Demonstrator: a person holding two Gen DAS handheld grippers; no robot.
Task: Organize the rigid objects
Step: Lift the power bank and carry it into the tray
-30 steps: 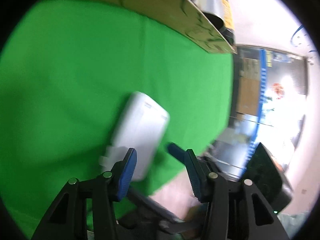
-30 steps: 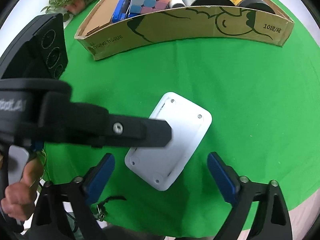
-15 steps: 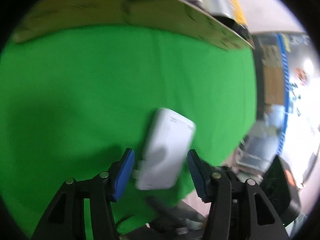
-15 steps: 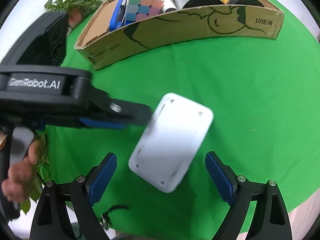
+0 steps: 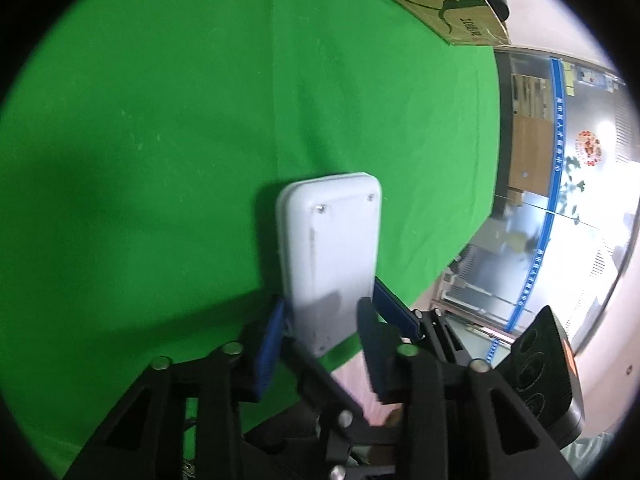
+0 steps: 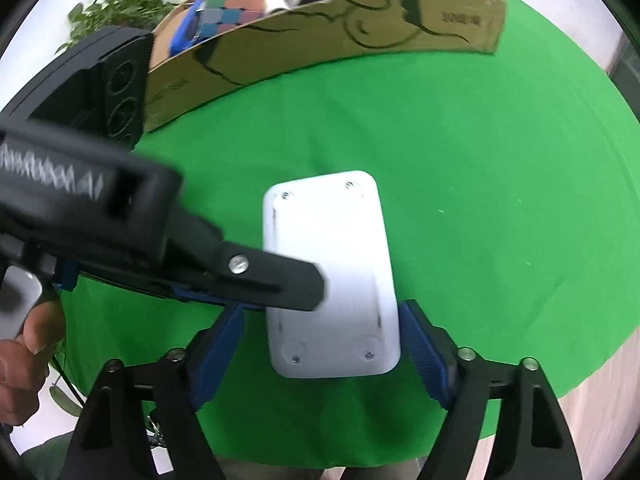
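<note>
A flat white rounded-corner device [image 6: 332, 272] lies screw side up on the green cloth [image 6: 480, 200]; it also shows in the left wrist view [image 5: 332, 248]. My left gripper [image 5: 320, 320] reaches in from the left with its blue pads on both sides of the device's near end, jaws close against it. In the right wrist view its upper finger [image 6: 276, 280] lies over the device. My right gripper [image 6: 320, 352] is open, and its fingers straddle the device's near end with gaps on both sides.
A cardboard box [image 6: 320, 48] stands at the back with a colour cube [image 6: 236, 12], a blue item and dark cans inside. A potted plant [image 6: 116, 4] is at the back left. The round table's edge runs close behind the device, right and front.
The device has turned from a diagonal to lengthwise between the right fingers. My left gripper has closed in on its end. My right gripper has moved forward around it.
</note>
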